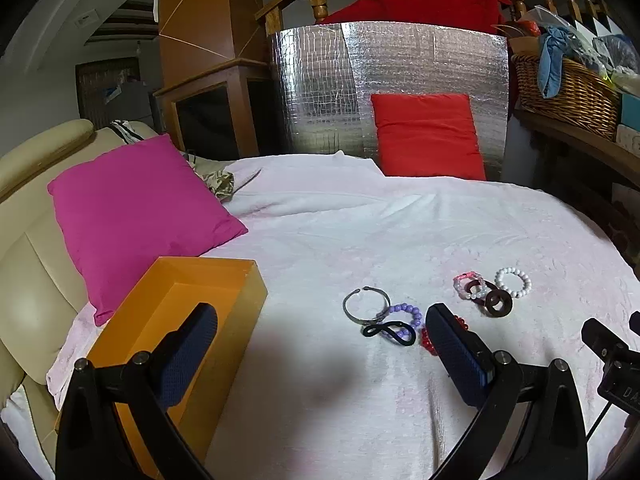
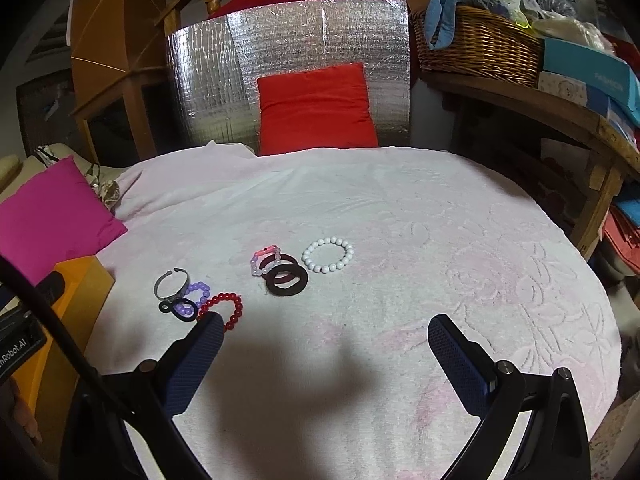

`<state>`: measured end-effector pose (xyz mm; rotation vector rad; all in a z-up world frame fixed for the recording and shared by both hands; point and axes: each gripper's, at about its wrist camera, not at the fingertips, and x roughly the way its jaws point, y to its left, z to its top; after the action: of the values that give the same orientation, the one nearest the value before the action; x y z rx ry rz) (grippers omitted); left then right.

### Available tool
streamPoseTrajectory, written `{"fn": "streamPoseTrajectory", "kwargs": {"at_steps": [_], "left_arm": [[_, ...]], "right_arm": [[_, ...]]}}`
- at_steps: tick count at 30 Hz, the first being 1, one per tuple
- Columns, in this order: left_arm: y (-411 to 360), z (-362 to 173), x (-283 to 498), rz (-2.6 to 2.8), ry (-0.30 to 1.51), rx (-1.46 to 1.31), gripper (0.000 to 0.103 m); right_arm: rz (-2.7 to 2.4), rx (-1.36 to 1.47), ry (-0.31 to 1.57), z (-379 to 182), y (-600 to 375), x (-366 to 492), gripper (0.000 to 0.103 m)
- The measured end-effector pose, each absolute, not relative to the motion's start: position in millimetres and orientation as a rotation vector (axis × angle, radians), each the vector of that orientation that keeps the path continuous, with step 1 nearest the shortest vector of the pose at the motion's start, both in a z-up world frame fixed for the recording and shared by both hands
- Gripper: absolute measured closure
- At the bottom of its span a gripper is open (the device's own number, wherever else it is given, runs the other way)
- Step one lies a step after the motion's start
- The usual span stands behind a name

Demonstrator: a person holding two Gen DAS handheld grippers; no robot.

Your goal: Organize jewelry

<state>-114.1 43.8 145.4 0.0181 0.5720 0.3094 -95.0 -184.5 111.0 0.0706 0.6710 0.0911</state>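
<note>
Several bracelets lie on a white blanket (image 2: 400,220): a silver cuff (image 1: 366,306), a purple bead bracelet (image 1: 408,314), a black twisted band (image 1: 386,332), a red bead bracelet (image 2: 224,310), a dark ring (image 2: 286,278), a pink clear bracelet (image 2: 266,260) and a white bead bracelet (image 2: 328,255). An open orange box (image 1: 180,312) stands at the left. My left gripper (image 1: 320,344) is open and empty, between box and bracelets. My right gripper (image 2: 326,342) is open and empty, near the red beads.
A magenta cushion (image 1: 132,216) lies behind the box on a beige sofa (image 1: 32,280). A red cushion (image 2: 316,108) leans on a silver foil panel (image 2: 280,40). A wicker basket (image 2: 476,48) sits on a wooden shelf (image 2: 560,112) at right.
</note>
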Motion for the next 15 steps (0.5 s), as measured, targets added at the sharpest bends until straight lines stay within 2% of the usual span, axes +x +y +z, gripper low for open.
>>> {"fn": "streamPoseTrajectory", "kwargs": {"at_steps": [15], "left_arm": [[38.0,143.9,-110.7,0.300,0.577,0.023,0.000]], "right_arm": [[0.097,0.079,0.684,105.1,-187.9,-90.7,0.000]]}}
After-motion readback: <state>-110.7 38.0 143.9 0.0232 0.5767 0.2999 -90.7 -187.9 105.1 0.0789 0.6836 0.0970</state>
